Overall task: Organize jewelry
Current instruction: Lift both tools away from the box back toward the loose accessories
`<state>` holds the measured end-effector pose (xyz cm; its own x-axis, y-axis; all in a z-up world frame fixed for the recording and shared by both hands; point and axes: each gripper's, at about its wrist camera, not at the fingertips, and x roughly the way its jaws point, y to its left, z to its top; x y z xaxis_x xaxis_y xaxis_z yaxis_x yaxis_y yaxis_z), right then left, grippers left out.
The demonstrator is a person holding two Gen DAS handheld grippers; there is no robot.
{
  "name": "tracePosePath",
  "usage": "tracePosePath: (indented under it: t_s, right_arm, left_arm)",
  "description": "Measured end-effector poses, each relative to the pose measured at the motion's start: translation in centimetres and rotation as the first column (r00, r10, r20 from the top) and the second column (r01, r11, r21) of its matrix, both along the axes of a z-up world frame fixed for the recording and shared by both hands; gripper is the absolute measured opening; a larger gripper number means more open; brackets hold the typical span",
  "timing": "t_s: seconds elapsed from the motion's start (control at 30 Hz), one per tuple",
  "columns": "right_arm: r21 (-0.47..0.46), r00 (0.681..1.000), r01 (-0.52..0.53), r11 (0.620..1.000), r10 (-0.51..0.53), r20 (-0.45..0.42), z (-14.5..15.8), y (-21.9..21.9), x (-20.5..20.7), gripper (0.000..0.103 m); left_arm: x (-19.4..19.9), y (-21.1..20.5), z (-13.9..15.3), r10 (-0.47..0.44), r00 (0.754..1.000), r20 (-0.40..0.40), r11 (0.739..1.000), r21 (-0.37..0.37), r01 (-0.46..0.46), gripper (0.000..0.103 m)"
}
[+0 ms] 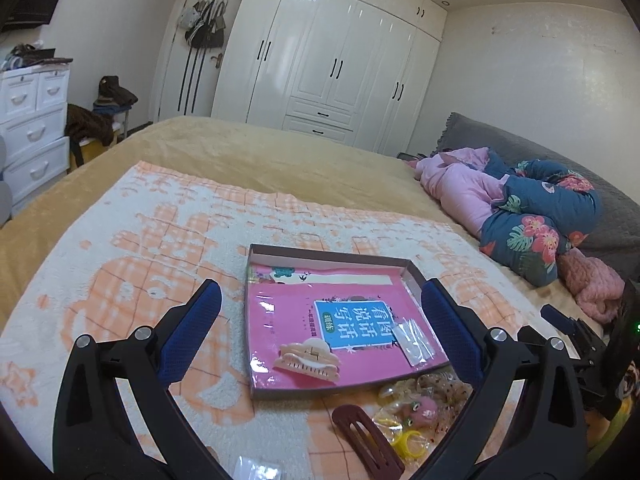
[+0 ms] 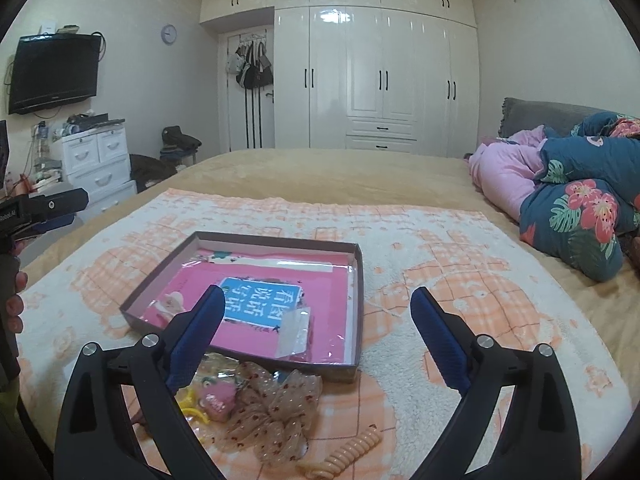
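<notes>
One shallow box lies on the patterned blanket spread over the bed. Inside it are one pink book, one peach claw clip at the box's 7 o'clock corner, and one clear packet toward 5 o'clock.

Outside the box, just past its near wall at 6 o'clock, lies a loose pile: one dark red hair clip, one yellow ring, one pink round charm, one sheer dotted scrunchie and one peach spiral hair tie.

The left gripper hangs above the box, tipped downward, its jaws spread wide with nothing between them. The right gripper sits at the same downward tilt over the box's near right corner, jaws likewise wide and empty. At 9 o'clock in the right wrist view, a person's fingers wrap the other handle.
</notes>
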<state>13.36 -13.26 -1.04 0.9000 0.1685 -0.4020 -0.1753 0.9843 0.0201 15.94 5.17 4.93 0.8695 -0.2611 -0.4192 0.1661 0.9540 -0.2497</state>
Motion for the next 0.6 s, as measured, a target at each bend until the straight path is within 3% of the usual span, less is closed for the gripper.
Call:
tracePosePath:
  t_s: [0.6]
  right_arm:
    - [-0.009, 0.997, -0.065, 0.998, 0.065, 0.031, 0.9, 1.2, -3.1, 0.094]
  left_arm:
    - [-3.6, 0.0, -0.6, 0.038, 0.999, -0.002, 0.999, 0.013, -0.038, 0.092]
